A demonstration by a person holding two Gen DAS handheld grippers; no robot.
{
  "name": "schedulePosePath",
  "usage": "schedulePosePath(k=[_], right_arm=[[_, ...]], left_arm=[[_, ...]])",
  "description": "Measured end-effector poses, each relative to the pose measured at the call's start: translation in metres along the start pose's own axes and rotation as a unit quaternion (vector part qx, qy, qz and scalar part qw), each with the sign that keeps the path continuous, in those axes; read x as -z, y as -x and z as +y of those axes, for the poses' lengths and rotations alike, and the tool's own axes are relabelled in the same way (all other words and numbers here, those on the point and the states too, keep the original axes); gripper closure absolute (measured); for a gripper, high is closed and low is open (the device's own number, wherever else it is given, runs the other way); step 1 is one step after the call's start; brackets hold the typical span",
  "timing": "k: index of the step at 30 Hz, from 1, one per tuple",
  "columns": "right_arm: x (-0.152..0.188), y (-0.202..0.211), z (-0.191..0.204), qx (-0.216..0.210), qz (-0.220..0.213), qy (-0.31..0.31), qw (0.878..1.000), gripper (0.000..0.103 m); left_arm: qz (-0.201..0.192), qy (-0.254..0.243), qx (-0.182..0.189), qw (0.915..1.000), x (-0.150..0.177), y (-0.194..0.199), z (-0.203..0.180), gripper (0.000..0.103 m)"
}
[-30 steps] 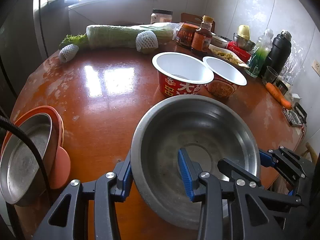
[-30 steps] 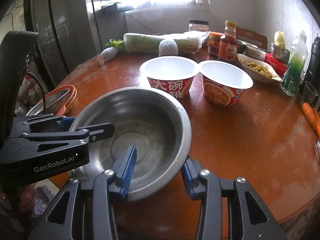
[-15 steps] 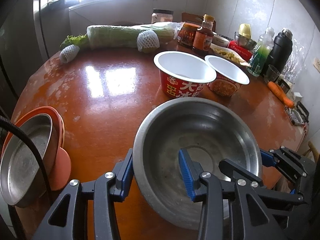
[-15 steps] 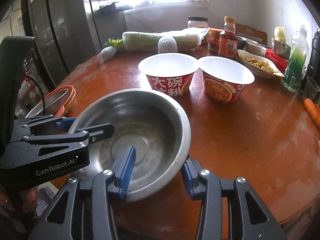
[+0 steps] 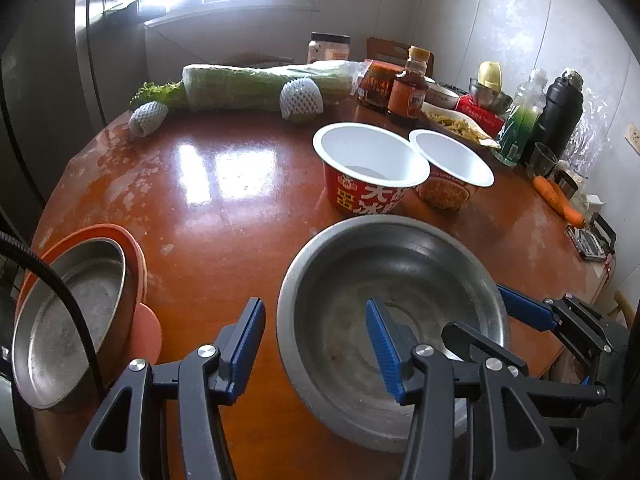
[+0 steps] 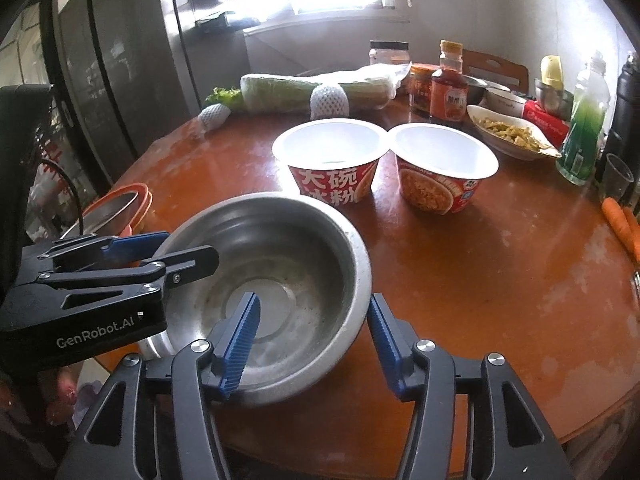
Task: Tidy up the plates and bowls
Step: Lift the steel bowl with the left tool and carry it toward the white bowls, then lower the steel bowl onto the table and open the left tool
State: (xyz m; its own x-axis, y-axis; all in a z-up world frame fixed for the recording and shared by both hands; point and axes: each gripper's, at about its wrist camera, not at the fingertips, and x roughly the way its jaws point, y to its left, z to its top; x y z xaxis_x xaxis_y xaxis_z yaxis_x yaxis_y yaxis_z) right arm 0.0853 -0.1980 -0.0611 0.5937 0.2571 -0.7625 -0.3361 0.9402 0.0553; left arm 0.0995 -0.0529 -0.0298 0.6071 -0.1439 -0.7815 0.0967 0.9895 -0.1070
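Observation:
A large steel bowl [image 5: 392,300] [image 6: 276,276] sits near the front edge of the round red-brown table [image 5: 224,208]. My left gripper [image 5: 316,340] is open and straddles the bowl's left rim, one finger inside and one outside. My right gripper [image 6: 312,332] is open and straddles the bowl's right rim the same way. A steel plate [image 5: 68,320] lies in an orange plate [image 5: 136,248] at the table's left edge, also in the right wrist view [image 6: 112,208]. Two empty noodle cups [image 5: 370,168] [image 5: 450,172] stand behind the bowl.
A wrapped cabbage [image 5: 256,88], two netted fruits [image 5: 300,98], sauce jars [image 5: 410,88], a dish of food [image 5: 456,124], a green bottle [image 5: 520,120], a black flask [image 5: 560,112] and carrots [image 5: 558,200] line the back and right. A fridge [image 6: 112,80] stands at left.
The steel bowl has slid toward the table's front edge, away from the noodle cups. Both grippers stay open astride its rim and have drawn back with it.

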Motion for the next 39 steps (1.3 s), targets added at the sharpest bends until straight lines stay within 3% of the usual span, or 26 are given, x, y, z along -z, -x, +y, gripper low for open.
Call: schedulePosePath(k=[17, 31, 39], right_arm=[[-0.008, 0.019, -0.009, -0.002, -0.027, -0.028, 0.999, 0.040], [-0.030, 0.024, -0.020, -0.008, -0.045, -0.053, 0.998, 0.039], [-0.052, 0.004, -0.027, -0.022, -0.046, -0.071, 0.996, 0.037]], left_arm=[[-0.023, 0.004, -0.005, 0.9997, -0.012, 0.019, 0.000, 0.045], [-0.049, 0.004, -0.004, 0.9988, -0.050, 0.027, -0.005, 0.045], [-0.041, 0.015, -0.011, 0.9990, -0.084, 0.003, -0.004, 0.045]])
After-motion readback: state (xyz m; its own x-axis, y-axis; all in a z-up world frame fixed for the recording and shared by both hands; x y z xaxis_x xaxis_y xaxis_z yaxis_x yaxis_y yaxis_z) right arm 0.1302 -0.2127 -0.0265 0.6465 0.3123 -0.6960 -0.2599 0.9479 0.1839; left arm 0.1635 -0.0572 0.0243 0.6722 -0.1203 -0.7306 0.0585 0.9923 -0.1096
